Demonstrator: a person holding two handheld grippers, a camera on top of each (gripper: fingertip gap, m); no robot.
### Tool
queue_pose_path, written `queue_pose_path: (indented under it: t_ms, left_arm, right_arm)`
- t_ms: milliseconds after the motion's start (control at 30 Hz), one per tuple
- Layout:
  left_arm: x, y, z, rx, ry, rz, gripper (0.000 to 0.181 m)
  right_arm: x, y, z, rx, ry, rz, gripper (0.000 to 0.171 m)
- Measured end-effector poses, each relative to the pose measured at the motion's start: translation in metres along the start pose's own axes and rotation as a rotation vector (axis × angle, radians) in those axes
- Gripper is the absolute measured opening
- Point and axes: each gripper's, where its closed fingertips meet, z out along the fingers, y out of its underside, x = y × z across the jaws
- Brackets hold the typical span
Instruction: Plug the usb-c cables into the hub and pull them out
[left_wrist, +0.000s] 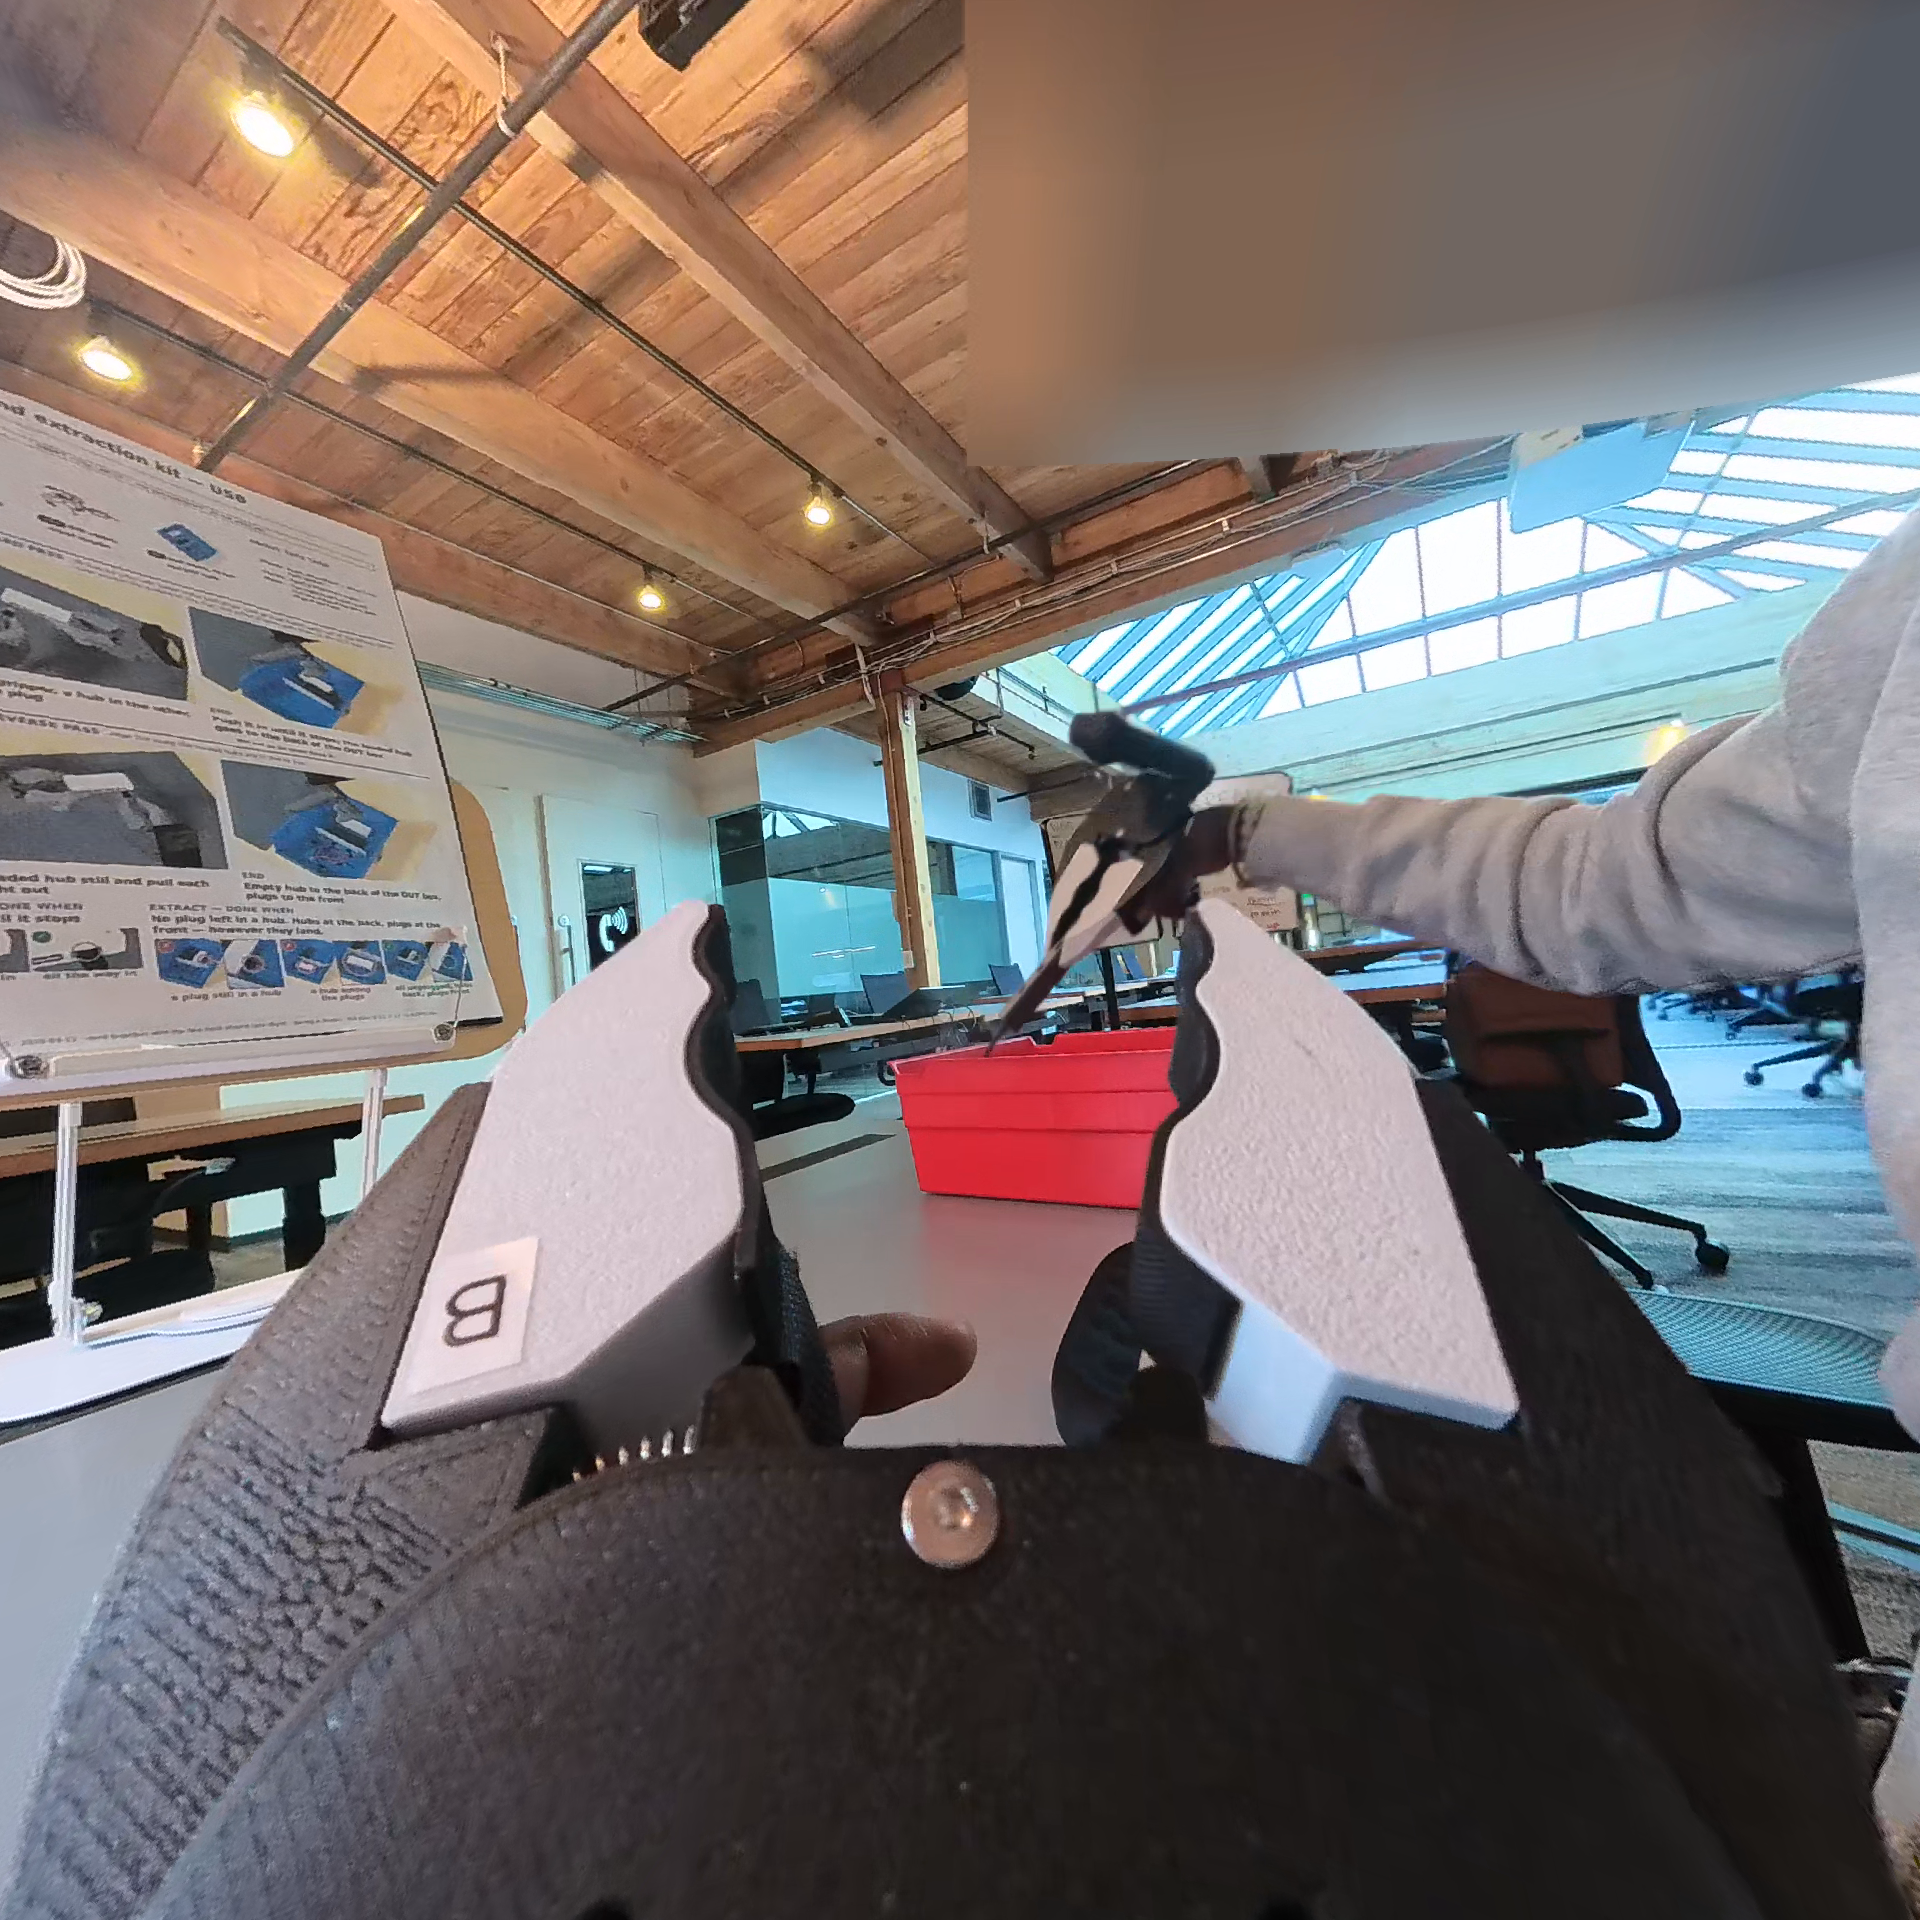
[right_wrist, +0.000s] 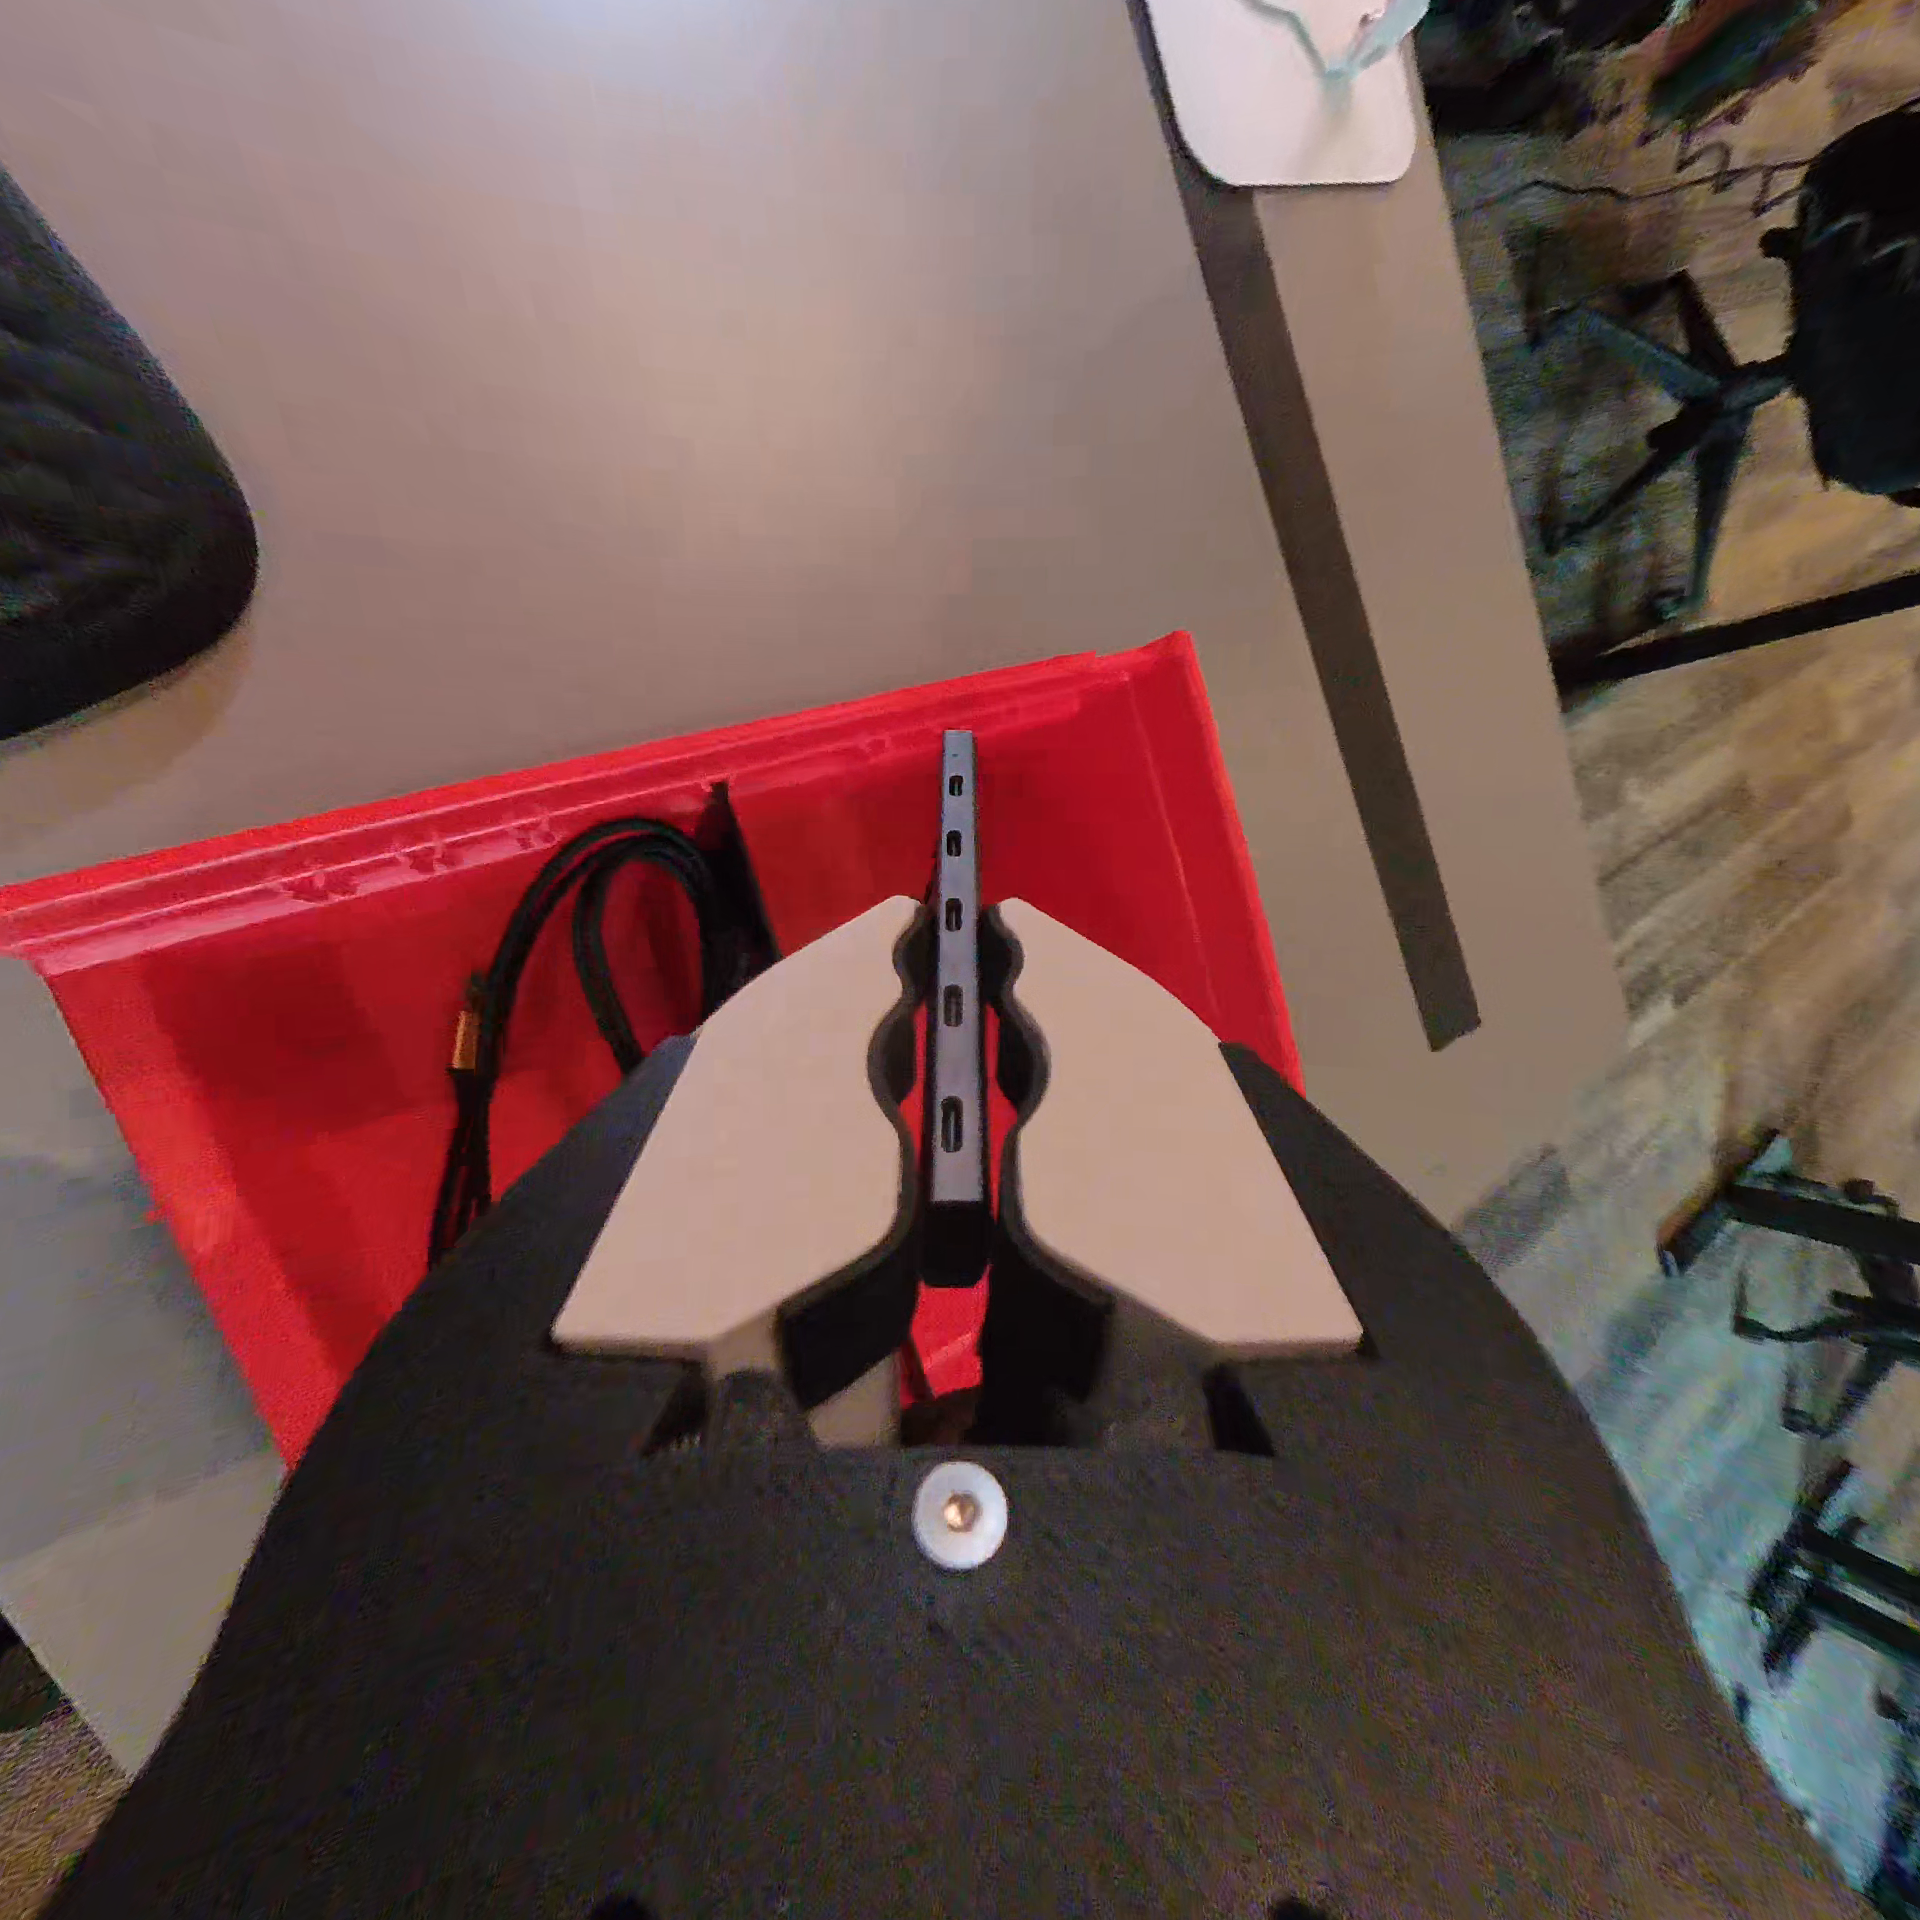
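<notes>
Left wrist view: your left gripper (left_wrist: 956, 997) is spread, holding nothing, low over the bench (left_wrist: 935, 1247); the red bin (left_wrist: 1023, 1122) sits ahead and slightly right, right gripper (left_wrist: 1023, 997) above it. Right wrist view: right gripper (right_wrist: 961, 914) is pinching the hub (right_wrist: 958, 997) edge-up, long axis running along the fingers, ports facing the camera. USB-C cables (right_wrist: 582, 935) lie coiled in the bin, left of the hub. Left gripper looks nearer to them, so fetch a plug with that one.
</notes>
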Motion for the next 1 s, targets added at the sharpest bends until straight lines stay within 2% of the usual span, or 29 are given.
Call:
queue_pose_path:
  t_ms: [200, 300, 400, 533, 667, 733, 800, 867, 933, 1000]
  left_arm:
    - [0.0, 0.001, 0.001, -0.007, 0.005, -0.008, 0.081]
    - [0.001, 0.002, 0.001, -0.009, 0.009, -0.003, 0.08]
    - [0.001, 0.002, 0.001, -0.01, 0.011, -0.005, 0.08]
    - [0.002, 0.002, 0.001, -0.013, 0.017, -0.011, 0.078]
    - [0.003, 0.004, 0.002, -0.023, 0.02, 0.004, 0.077]
    - [0.004, 0.005, 0.003, -0.031, 0.023, 0.012, 0.077]
    - [0.004, 0.005, 0.003, -0.034, 0.021, 0.014, 0.077]
    - [0.003, 0.005, 0.003, -0.032, 0.017, 0.01, 0.076]
    - [0.003, 0.005, 0.003, -0.03, 0.014, 0.006, 0.076]
    - [0.002, 0.005, 0.003, -0.03, 0.011, 0.004, 0.076]
  right_arm:
    - [0.005, 0.05, 0.053, -0.11, -0.141, 0.239, 0.01]
    - [0.006, 0.091, 0.062, -0.295, -0.161, 0.403, 0.019]
    - [0.006, 0.119, 0.062, -0.462, -0.103, 0.413, 0.031]
    - [0.03, 0.102, 0.053, -0.366, 0.061, 0.368, 0.035]
    - [0.046, 0.094, 0.036, -0.34, 0.125, 0.378, 0.04]
    - [0.048, 0.091, 0.032, -0.346, 0.137, 0.343, 0.038]
    - [0.049, 0.093, 0.032, -0.365, 0.157, 0.311, 0.026]
    - [0.05, 0.104, 0.036, -0.421, 0.174, 0.304, 0.022]
    - [0.055, 0.115, 0.04, -0.457, 0.213, 0.345, 0.02]
    - [0.067, 0.115, 0.045, -0.397, 0.263, 0.429, 0.019]
